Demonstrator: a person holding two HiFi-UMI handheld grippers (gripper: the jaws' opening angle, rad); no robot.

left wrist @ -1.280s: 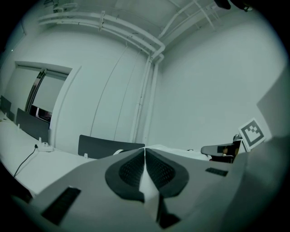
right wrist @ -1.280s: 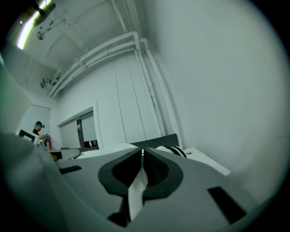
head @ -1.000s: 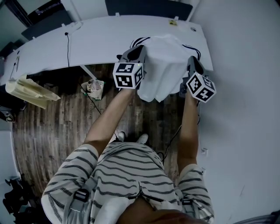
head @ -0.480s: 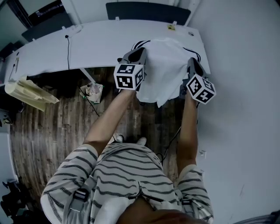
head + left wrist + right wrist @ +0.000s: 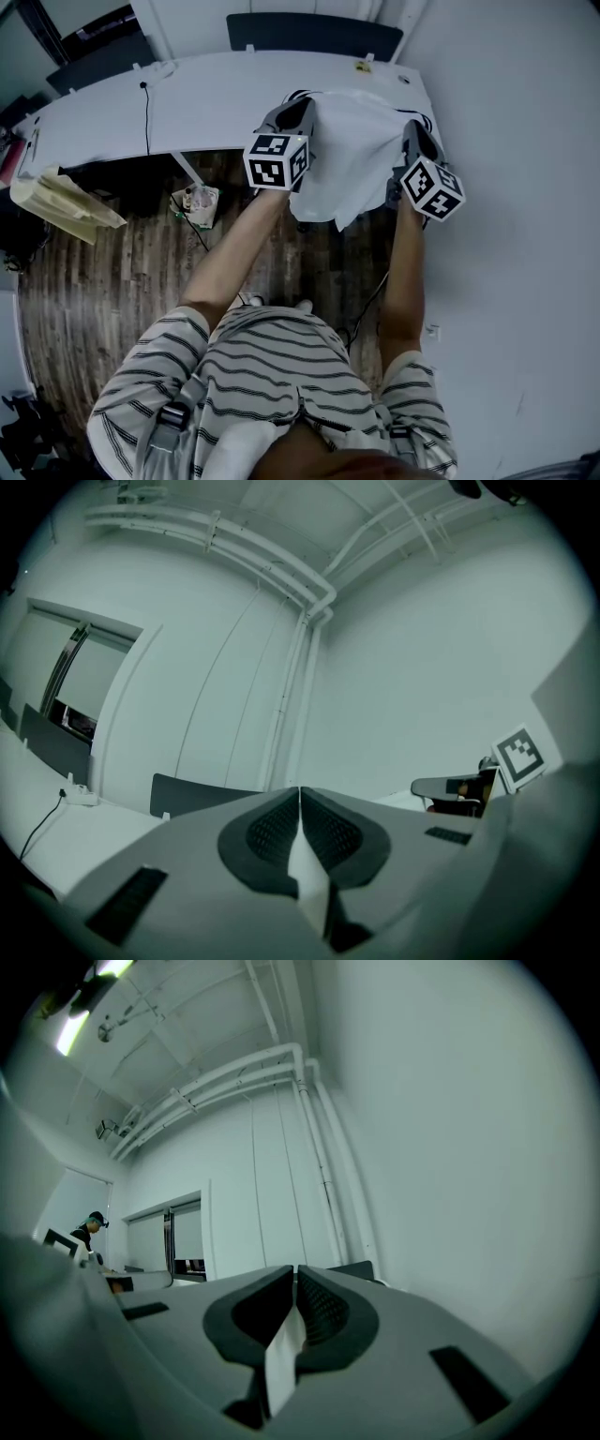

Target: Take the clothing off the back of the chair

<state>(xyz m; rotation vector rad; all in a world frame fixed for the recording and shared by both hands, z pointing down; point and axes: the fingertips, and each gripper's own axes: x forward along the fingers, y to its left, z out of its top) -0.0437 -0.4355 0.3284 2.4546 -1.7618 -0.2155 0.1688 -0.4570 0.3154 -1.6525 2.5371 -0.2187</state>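
Two forearms run out from your striped shirt (image 5: 272, 366) over the wooden floor (image 5: 112, 281), each ending in a marker cube. Your left hand-held gripper (image 5: 302, 108) has its jaws pressed together on a thin fold of the white garment (image 5: 352, 150). Your right hand-held gripper (image 5: 413, 134) is clamped on another fold of it the same way. Both point level, so the cloth hangs as a sheet between them, its lower edge drooping towards you. Holding it at two well-separated spots near the top edge looks chosen to keep it spread, so it can rise clear instead of dragging. A dark-striped edge (image 5: 292, 95) peeks out past the cloth just beyond your left jaws; I take it for the chair back, though most of it is hidden. Behind lies the long white worktop (image 5: 206, 94), then a dark chair (image 5: 314, 33) at the wall. Against a second ago, the garment is carried a little higher and pulled flatter, less of the striped edge shows, and both grips are unchanged
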